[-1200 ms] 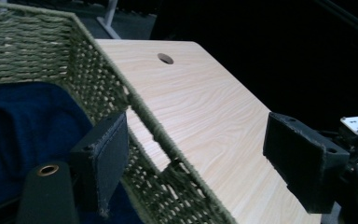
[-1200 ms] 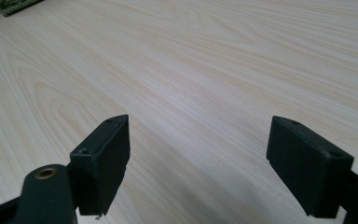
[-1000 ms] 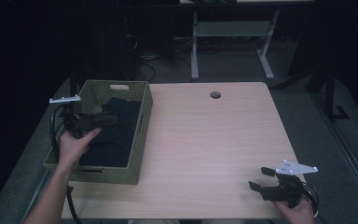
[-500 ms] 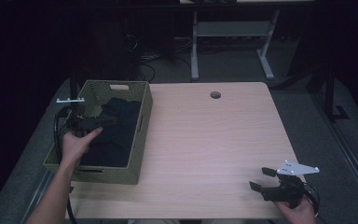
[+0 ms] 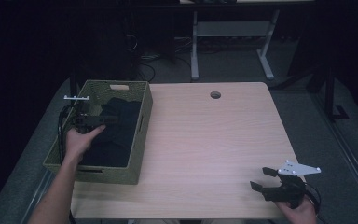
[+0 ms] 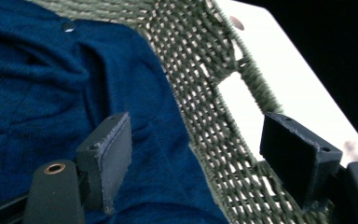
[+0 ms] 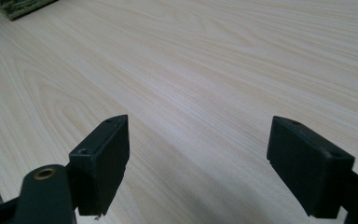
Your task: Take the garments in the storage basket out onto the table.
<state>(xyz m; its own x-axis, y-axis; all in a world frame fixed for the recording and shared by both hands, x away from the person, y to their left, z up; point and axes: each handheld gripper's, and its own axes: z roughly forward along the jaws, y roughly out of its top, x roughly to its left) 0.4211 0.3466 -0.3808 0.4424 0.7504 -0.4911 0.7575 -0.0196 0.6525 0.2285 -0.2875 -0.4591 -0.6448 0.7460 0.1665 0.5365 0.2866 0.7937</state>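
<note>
An olive woven basket point(image 5: 142, 135) stands on the left part of the table, and a dark blue cloth point(image 5: 116, 130) lies inside it. My left gripper point(image 5: 114, 119) hangs open over the cloth, inside the basket and pointing toward its right wall. In the left gripper view the cloth point(image 6: 51, 84) lies under the left jaw of the left gripper point(image 6: 196, 154), and the woven basket wall point(image 6: 200, 93) runs between the jaws. My right gripper point(image 5: 262, 179) rests low near the table's front right corner. It is open over bare wood, seen up close as the right gripper point(image 7: 198, 163) with nothing between its jaws.
The light wooden table point(image 5: 205, 140) has a round cable hole point(image 5: 215, 95) near its far edge. A white desk frame point(image 5: 233, 28) and cables stand on the dark floor behind. The basket's right wall has a handle cutout point(image 6: 228, 88).
My left gripper has shifted slightly to the right over the basket. The right gripper has stayed where it was.
</note>
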